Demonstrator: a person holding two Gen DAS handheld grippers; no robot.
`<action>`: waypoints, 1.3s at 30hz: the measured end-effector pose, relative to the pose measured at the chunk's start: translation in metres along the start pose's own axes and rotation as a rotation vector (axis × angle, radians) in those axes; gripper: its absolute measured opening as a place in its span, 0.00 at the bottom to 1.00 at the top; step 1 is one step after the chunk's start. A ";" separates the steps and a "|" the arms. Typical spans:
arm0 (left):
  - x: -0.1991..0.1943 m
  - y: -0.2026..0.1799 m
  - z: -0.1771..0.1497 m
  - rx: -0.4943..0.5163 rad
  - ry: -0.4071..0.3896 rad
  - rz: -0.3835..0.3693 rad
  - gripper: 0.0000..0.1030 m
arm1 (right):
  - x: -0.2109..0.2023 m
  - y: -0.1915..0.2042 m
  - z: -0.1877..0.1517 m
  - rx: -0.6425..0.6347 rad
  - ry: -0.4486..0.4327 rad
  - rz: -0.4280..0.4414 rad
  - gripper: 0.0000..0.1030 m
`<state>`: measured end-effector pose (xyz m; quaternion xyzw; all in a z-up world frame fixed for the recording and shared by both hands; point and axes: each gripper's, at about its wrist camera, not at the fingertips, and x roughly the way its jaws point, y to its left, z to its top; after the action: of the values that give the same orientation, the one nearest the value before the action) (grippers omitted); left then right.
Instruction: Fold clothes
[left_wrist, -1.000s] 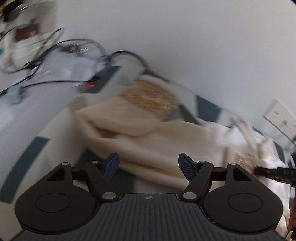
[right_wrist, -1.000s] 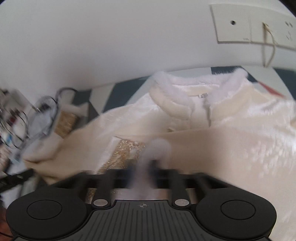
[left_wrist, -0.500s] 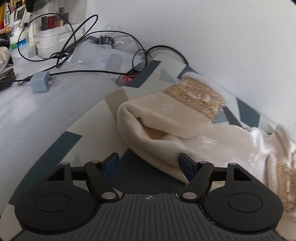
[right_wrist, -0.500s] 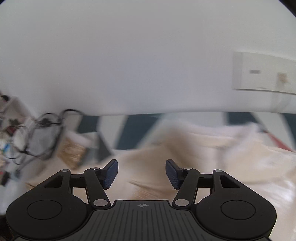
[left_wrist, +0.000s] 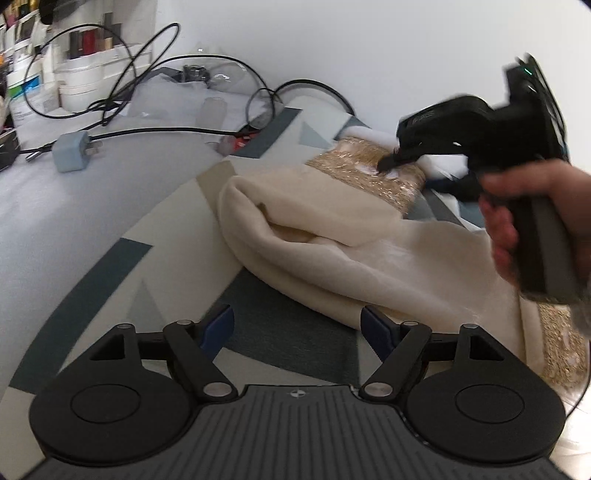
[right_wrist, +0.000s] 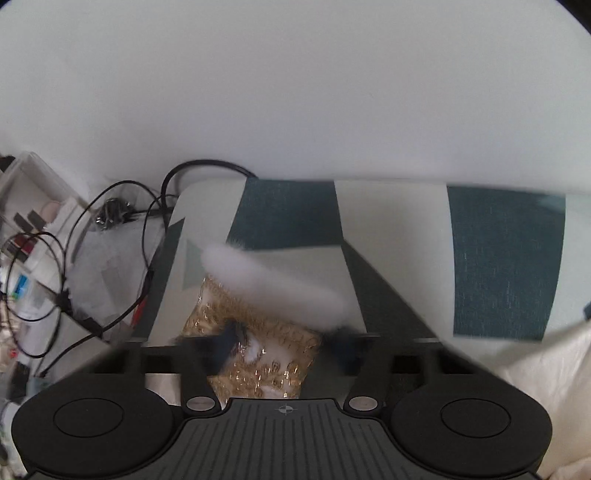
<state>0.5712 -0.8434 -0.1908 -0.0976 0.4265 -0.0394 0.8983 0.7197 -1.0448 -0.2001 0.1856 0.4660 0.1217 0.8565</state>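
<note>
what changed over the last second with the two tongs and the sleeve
The right tongs swung across from the garment's collar area to the gold cuff of the folded sleeve; their jaws opened, then were closing again, and now straddle the cuff. The left tongs opened wider, holding nothing. The sleeve stayed folded on the patterned cloth.

Right tool (right_wrist: 282, 341) fingertips motion-blurred.
</note>
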 end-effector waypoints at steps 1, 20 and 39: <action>0.001 -0.002 0.001 0.003 0.004 -0.006 0.78 | -0.001 0.003 0.002 -0.004 0.001 0.017 0.13; 0.025 -0.137 -0.012 0.473 0.008 -0.081 0.82 | -0.390 -0.166 -0.063 0.124 -0.768 -0.095 0.11; 0.018 -0.157 -0.030 0.635 -0.038 0.004 0.83 | -0.326 -0.316 -0.149 0.624 -0.403 -0.282 0.58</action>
<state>0.5617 -1.0043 -0.1901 0.1878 0.3761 -0.1669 0.8919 0.4303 -1.4231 -0.1652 0.3913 0.3242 -0.1834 0.8415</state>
